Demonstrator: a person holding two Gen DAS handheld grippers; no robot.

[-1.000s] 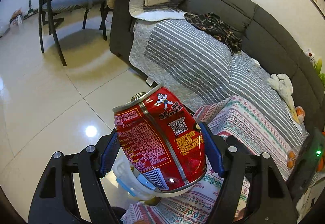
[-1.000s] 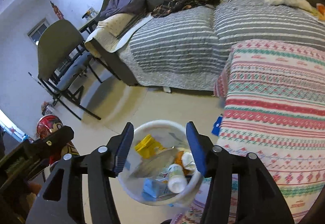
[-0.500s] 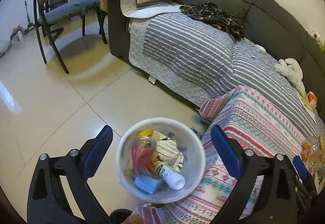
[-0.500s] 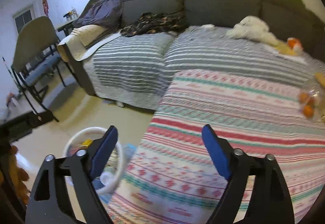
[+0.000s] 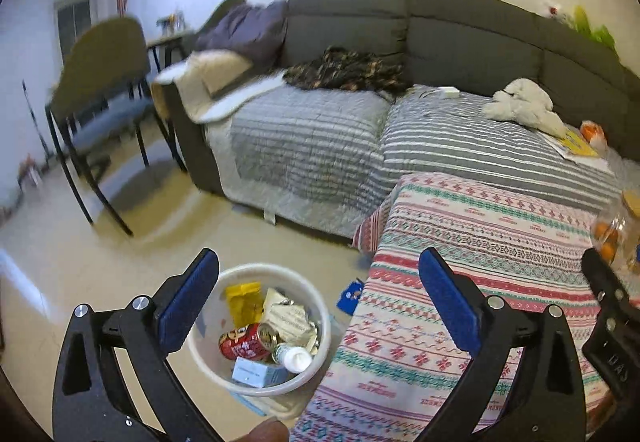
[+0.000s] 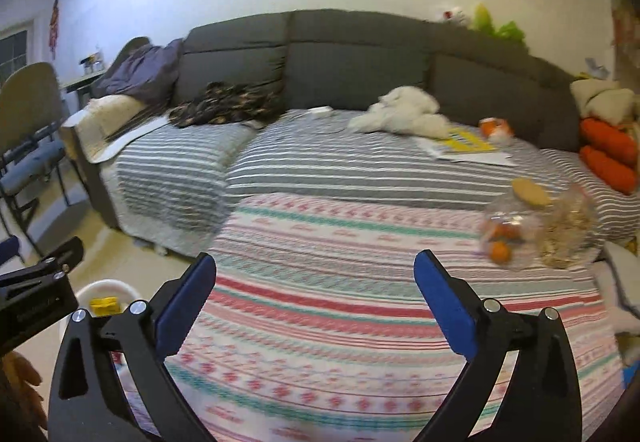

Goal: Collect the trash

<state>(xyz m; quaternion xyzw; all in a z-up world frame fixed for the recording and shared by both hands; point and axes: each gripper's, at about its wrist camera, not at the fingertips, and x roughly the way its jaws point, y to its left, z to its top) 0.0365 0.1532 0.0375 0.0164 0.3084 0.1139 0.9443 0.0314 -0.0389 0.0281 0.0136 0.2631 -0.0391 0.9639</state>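
Note:
A white bin [image 5: 320, 316] stands on the floor beside the cloth-covered table. In it lie a red can [image 5: 242, 342], a yellow packet [image 5: 242, 300], a white bottle [image 5: 295, 357] and a blue box [image 5: 256, 372]. My left gripper [image 5: 318, 262] hangs open above the bin and the table's edge, holding nothing. My right gripper [image 6: 314, 262] is over the striped tablecloth [image 6: 340, 306]; its jaws are opening with nothing between them. The bin's rim [image 6: 100, 285] shows at the lower left of the right wrist view. A small blue wrapper [image 5: 352, 294] lies on the floor by the table.
A grey sofa [image 6: 360, 61] with striped covers runs behind the table. On it are clothes, a white plush toy [image 6: 404, 113] and a yellow booklet [image 6: 468, 143]. A clear bag of oranges [image 6: 500, 238] sits on the cloth at the right. A chair [image 5: 100, 89] stands on the left.
The left gripper let go of the red can, which now lies in the bin, and its jaws widened. The right gripper swung from above the bin to over the tablecloth and opened wide.

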